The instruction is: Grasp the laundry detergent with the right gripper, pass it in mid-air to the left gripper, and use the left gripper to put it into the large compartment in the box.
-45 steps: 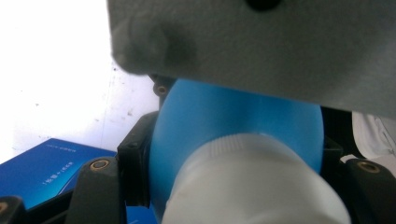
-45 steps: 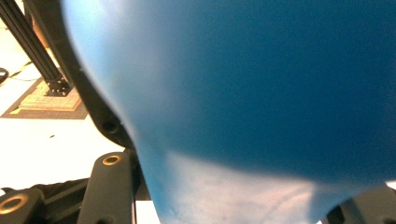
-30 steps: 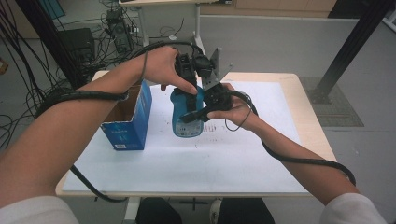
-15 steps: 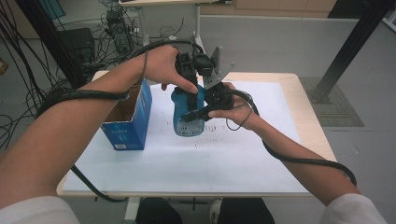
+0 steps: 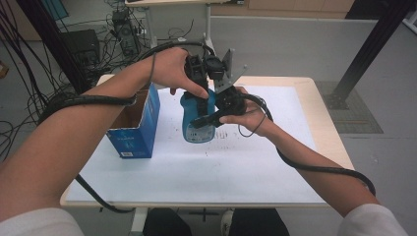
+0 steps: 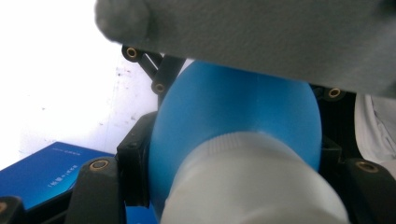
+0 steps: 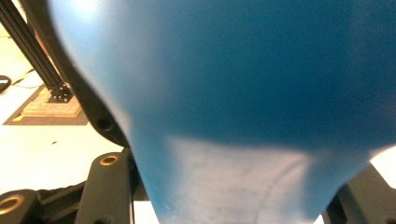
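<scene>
Nothing has shifted: left gripper and right gripper both clamp the blue bottle.

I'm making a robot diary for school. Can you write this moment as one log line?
left gripper: shut on blue bottle | right gripper: shut on blue bottle | blue box: open, beside bottle

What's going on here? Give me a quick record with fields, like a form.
Held thing: blue bottle, upright on the table
Cap: white cap, between the left gripper's jaws
Left gripper: shut on the cap, from above
Right gripper: shut on the bottle's body, from the side
Beside it: open blue box, left of the bottle, apart from it
Surface: table covered with white paper
</scene>
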A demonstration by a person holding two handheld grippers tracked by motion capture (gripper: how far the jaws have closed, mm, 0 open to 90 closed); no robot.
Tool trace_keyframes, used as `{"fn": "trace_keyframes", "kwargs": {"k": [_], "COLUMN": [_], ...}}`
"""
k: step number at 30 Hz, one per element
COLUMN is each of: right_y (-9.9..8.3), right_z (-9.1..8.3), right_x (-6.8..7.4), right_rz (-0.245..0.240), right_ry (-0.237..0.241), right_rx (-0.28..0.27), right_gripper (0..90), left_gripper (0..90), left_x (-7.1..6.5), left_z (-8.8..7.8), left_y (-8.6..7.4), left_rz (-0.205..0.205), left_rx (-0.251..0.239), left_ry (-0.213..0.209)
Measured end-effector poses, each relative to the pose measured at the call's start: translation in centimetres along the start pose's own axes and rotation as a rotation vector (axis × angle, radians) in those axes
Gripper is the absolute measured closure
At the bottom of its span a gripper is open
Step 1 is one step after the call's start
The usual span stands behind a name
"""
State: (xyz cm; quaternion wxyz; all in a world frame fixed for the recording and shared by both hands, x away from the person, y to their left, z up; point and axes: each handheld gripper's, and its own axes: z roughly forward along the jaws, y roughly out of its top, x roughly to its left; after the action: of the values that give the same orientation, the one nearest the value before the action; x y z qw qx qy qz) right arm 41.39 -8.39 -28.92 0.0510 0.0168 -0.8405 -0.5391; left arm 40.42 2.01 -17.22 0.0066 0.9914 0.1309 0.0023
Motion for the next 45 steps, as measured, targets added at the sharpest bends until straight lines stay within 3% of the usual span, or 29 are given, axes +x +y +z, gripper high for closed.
{"fn": "trace_keyframes", "kwargs": {"k": [29,38,39,45], "right_y": [-0.2,-0.1,-0.2,-1.0], "right_z": [0.0,0.1,0.0,-1.0], "right_x": [-0.1,-0.3,-0.1,-0.3], "right_rz": [-0.004,-0.028,-0.011,-0.026], "right_ry": [0.000,0.002,0.002,-0.048], "right_rx": [-0.002,0.013,0.029,0.070], "right_gripper": [36.6,19.7,18.1,14.2], "left_gripper": [36.6,36.5,36.6,36.5], "left_x": [-0.1,0.2,0.2,0.3], "left_z": [0.0,-0.2,-0.2,-0.6], "left_y": [0.0,-0.2,-0.3,-0.6], "left_rz": [0.001,-0.017,-0.019,-0.037], "left_rx": [0.001,0.002,-0.001,-0.005], "left_ry": [0.000,0.007,0.007,0.021]}}
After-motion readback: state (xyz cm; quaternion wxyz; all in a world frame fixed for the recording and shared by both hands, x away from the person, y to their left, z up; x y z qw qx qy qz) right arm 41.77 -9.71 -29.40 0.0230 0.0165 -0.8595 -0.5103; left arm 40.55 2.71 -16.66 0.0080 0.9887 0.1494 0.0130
